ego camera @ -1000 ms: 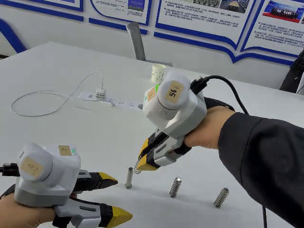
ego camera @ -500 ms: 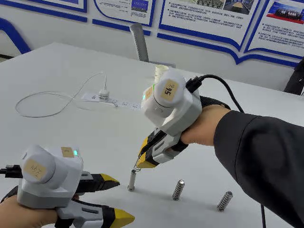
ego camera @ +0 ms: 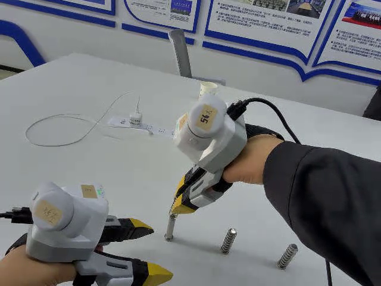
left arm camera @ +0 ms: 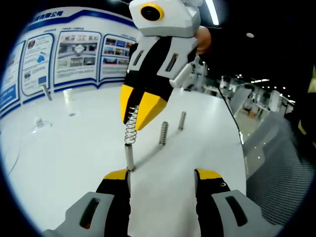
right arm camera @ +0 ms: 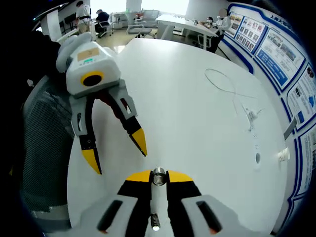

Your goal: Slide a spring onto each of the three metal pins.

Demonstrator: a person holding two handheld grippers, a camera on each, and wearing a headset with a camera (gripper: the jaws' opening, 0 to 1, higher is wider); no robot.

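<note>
Three pins stand in a row on the white surface [ego camera: 83,173]. The middle pin [ego camera: 228,240] and the right-hand pin [ego camera: 287,255] already carry their coils, and the bare pin [ego camera: 170,227] at the left end is the one I am serving. The right claw [ego camera: 178,208] is closed narrowly on the last spring [left arm camera: 130,126], pinching its upper turns. The coil hangs below the yellow tips, with its lower end meeting the top of the bare pin. The left claw [ego camera: 158,253] lies low near that pin, jaws spread wide, holding nothing. I judge the spring light, elastic and easily bowed: a wire coil that will buckle off-axis if I squeeze hard or push at a slant. The hold belongs high, on the top few turns, leaving the lower turns free to swallow the pin. The pin looks stiff but slender. I cannot tell whether it is fixed, so a sideways shove may tip it.
</note>
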